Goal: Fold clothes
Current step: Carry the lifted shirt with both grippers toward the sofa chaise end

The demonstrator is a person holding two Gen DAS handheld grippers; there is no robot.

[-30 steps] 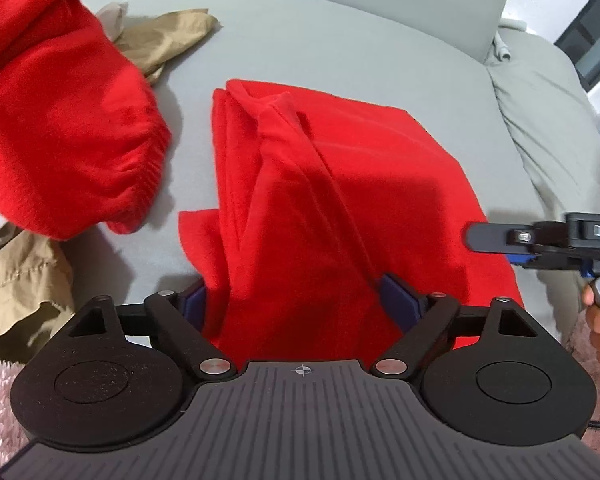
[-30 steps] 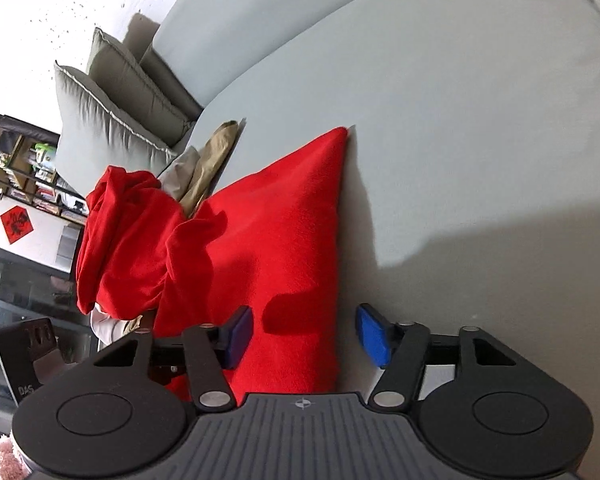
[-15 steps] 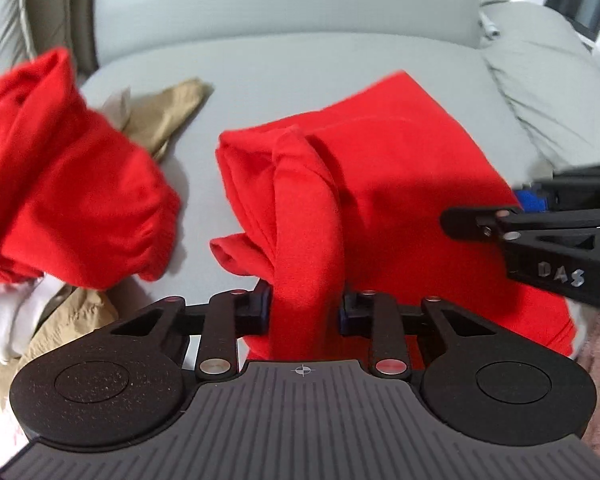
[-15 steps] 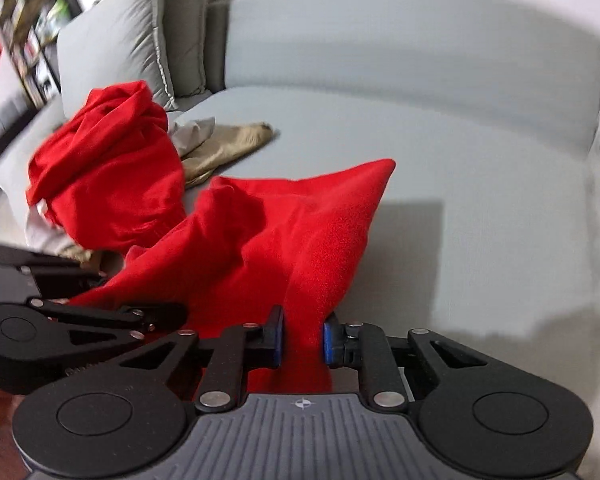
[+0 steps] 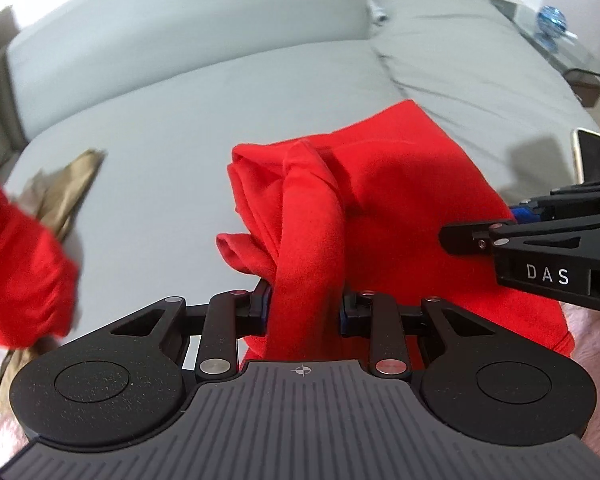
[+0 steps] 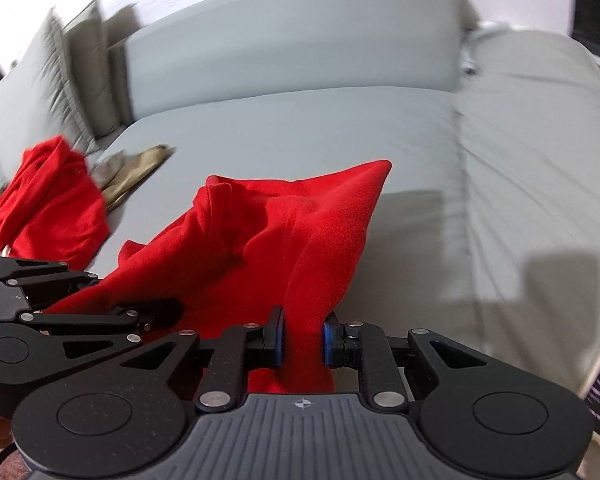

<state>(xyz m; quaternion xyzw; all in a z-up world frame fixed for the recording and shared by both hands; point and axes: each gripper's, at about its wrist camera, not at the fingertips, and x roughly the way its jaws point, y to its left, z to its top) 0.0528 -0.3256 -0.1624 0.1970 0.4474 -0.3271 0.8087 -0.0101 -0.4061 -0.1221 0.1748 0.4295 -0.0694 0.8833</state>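
Observation:
A red fleece garment (image 5: 400, 184) lies partly lifted on the grey sofa seat (image 5: 172, 128). My left gripper (image 5: 303, 307) is shut on a bunched fold at its near left edge. My right gripper (image 6: 303, 340) is shut on the near right corner of the same red garment (image 6: 268, 240), which rises in a ridge from the seat. The right gripper (image 5: 540, 240) shows at the right of the left wrist view. In the right wrist view the left gripper (image 6: 60, 312) shows at the left. The garment's far corner (image 6: 380, 168) still rests on the cushion.
A second red garment (image 6: 48, 200) sits heaped at the left with a tan cloth (image 6: 136, 168) beside it. A phone (image 5: 596, 158) lies on the right cushion. Sofa backrest (image 5: 180, 32) behind; pillows (image 6: 48, 80) far left. A glass side table (image 5: 556, 28) stands at the right.
Both grippers went from open around the garment's near edge to shut on it. They then rose, lifting the near edge off the seat and bunching the cloth.

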